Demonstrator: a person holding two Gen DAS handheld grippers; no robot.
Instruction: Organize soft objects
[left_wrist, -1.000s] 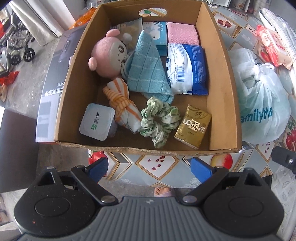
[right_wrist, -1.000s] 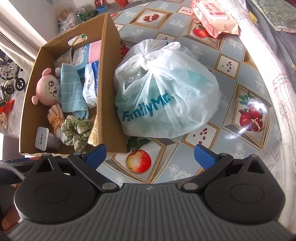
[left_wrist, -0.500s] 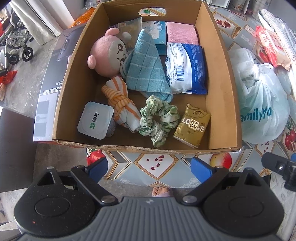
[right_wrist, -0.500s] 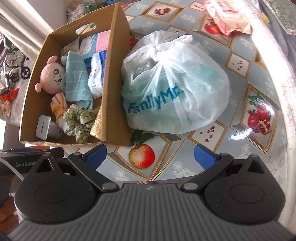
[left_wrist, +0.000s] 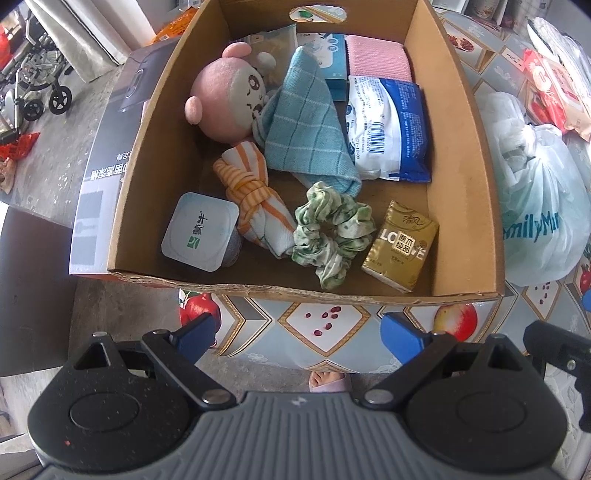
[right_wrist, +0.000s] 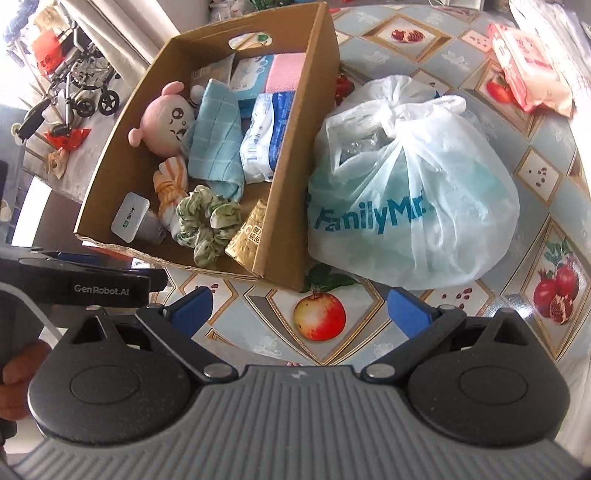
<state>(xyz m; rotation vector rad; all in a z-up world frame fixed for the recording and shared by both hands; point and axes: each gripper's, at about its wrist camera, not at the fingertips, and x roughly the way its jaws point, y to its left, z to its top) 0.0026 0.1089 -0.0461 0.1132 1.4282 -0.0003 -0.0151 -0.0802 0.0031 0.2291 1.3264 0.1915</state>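
A cardboard box (left_wrist: 476, 177) (right_wrist: 288, 177) stands on the patterned table. Inside lie a pink plush toy (left_wrist: 225, 103) (right_wrist: 166, 122), a teal checked cloth (left_wrist: 306, 129) (right_wrist: 216, 144), an orange striped knotted cloth (left_wrist: 255, 195) (right_wrist: 170, 184), a green scrunchie (left_wrist: 332, 232) (right_wrist: 208, 221), a gold tissue pack (left_wrist: 400, 245) (right_wrist: 247, 236), a yoghurt cup (left_wrist: 199, 232) (right_wrist: 131, 218), a blue-white packet (left_wrist: 388, 125) (right_wrist: 266, 133) and a pink towel (left_wrist: 376, 61). My left gripper (left_wrist: 299, 332) hovers open before the box's near wall. My right gripper (right_wrist: 299, 310) is open, empty, near the box's corner.
A tied white plastic bag (right_wrist: 410, 192) (left_wrist: 535, 199) sits right of the box. A wipes pack (right_wrist: 524, 66) lies at the far right. A wheelchair (right_wrist: 85, 85) stands on the floor beyond the table's left edge. The left gripper's body (right_wrist: 85, 284) shows at the right view's left.
The right gripper has shifted left and nearer the box, so box and bag look larger. The left gripper has barely moved. Both stay open.
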